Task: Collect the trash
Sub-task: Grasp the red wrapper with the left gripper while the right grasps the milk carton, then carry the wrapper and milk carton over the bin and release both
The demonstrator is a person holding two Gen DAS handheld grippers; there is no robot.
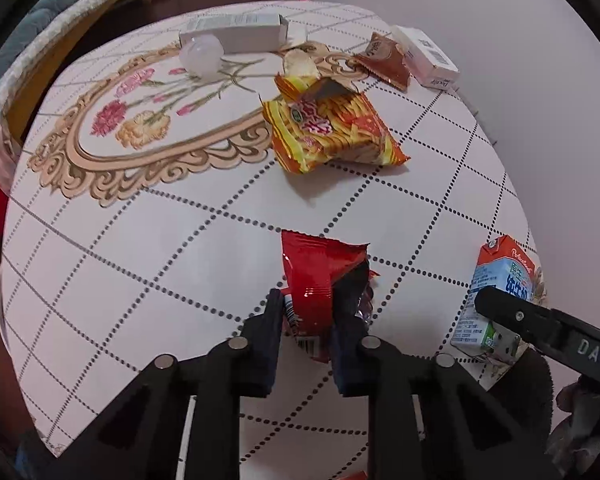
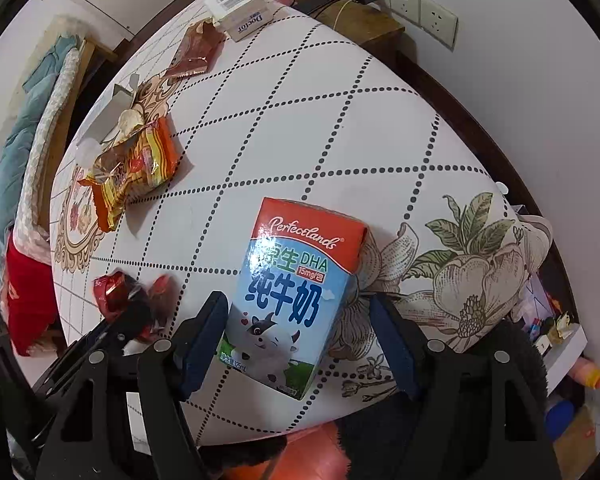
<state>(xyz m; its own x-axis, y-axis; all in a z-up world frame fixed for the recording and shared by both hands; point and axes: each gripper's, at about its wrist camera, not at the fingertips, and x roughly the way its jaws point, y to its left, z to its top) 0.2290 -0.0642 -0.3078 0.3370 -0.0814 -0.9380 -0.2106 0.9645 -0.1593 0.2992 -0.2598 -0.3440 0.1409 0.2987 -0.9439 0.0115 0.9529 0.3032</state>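
The left gripper (image 1: 306, 320) is clamped on one red wrapper (image 1: 320, 276) above the counter (image 1: 140, 240). The right gripper (image 2: 300, 340) stands wide around one milk carton (image 2: 292, 292) — neither pad touching it. Beyond the carton lie one yellow noodle packet (image 1: 332, 128), one brown sachet (image 1: 384, 60) and two white boxes — all on the counter.

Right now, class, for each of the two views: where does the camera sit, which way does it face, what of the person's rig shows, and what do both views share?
Left wrist: sits on the left claw, facing forward across the table; its fingers clamp a red wrapper; the right claw's tip shows.
Right wrist: sits on the right claw, looking down at a milk carton between open fingers.
Shared: carton, wrapper, yellow noodle packet.
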